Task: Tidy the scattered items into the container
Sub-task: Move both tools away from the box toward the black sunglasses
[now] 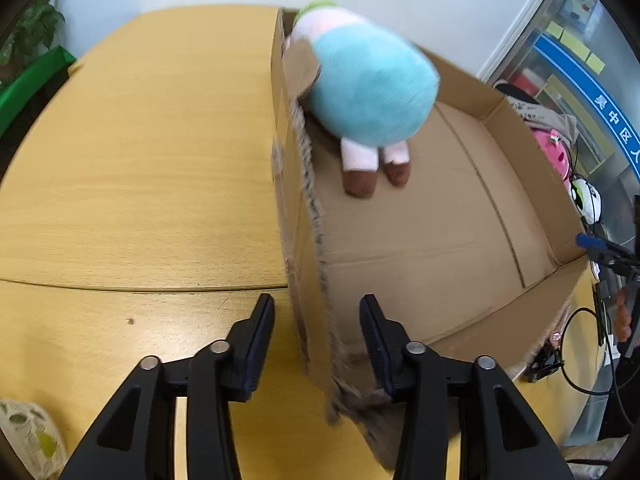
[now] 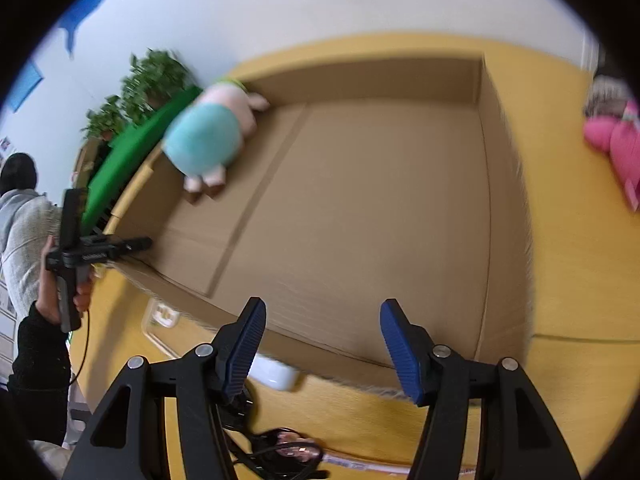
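Note:
A shallow cardboard box (image 1: pixel 440 216) lies on the yellow wooden table (image 1: pixel 140 160). A plush toy (image 1: pixel 368 88) with a light blue body, pink legs and brown feet leans in the box's far left corner; it also shows in the right wrist view (image 2: pixel 208 144). My left gripper (image 1: pixel 316 316) is open and empty, its jaws standing either side of the box's left wall near the front corner. My right gripper (image 2: pixel 322 320) is open and empty, above the box's (image 2: pixel 360 200) near wall. The left gripper also shows in the right wrist view (image 2: pixel 140 245), at the box's left corner.
A pink plush toy (image 2: pixel 616 140) lies on the table right of the box; it also shows in the left wrist view (image 1: pixel 554 152). A white item (image 2: pixel 276 372) and a black cable bundle (image 2: pixel 276 452) lie by the box's near wall. A patterned packet (image 1: pixel 28 436) sits bottom left. A person (image 2: pixel 24 232) stands at the left.

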Motion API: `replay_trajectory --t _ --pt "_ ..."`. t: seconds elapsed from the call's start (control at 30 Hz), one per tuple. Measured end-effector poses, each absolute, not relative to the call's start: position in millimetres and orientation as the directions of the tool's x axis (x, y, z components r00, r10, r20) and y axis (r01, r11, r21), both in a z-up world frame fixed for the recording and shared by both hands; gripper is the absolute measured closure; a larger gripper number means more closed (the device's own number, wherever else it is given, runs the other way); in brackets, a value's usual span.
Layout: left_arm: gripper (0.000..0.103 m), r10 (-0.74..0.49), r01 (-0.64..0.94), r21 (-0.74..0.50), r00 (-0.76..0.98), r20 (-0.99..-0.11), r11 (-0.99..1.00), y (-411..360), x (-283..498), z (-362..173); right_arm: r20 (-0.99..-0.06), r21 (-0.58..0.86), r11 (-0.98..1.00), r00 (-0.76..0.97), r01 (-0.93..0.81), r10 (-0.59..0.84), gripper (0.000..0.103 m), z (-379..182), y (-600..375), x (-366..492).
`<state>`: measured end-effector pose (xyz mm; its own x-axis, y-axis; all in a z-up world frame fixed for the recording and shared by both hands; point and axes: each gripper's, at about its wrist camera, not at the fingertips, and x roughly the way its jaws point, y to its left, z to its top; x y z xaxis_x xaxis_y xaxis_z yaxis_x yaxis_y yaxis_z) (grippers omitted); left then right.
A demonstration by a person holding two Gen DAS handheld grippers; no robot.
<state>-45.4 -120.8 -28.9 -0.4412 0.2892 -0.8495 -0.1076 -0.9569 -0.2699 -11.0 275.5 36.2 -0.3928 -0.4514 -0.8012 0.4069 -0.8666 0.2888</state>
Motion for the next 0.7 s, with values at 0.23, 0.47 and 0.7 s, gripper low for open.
replay_trajectory --t 0.23,0.47,0.7 --pt "0.001 0.242 -0.128 -0.209 -0.64 -0.73 -0.969 -100.3 1.7 39.4 -0.645 0.221 -0.864 -0.597 0.453 -0.477 0.024 109.3 273.5 33.5" --pt "0.0 0.309 -0.212 -0.225 -0.696 -0.649 -0.951 -53.6 35.0 65.5 -0.569 0.065 -0.875 -0.702 0.48 -0.428 0.024 138.8 263.3 73.9" --pt "0.0 0.363 -0.264 -0.25 -0.665 -0.653 -0.932 -12.8 43.8 56.2 -0.516 0.031 -0.884 -0.75 0.466 -0.413 0.024 189.2 279.1 74.0"
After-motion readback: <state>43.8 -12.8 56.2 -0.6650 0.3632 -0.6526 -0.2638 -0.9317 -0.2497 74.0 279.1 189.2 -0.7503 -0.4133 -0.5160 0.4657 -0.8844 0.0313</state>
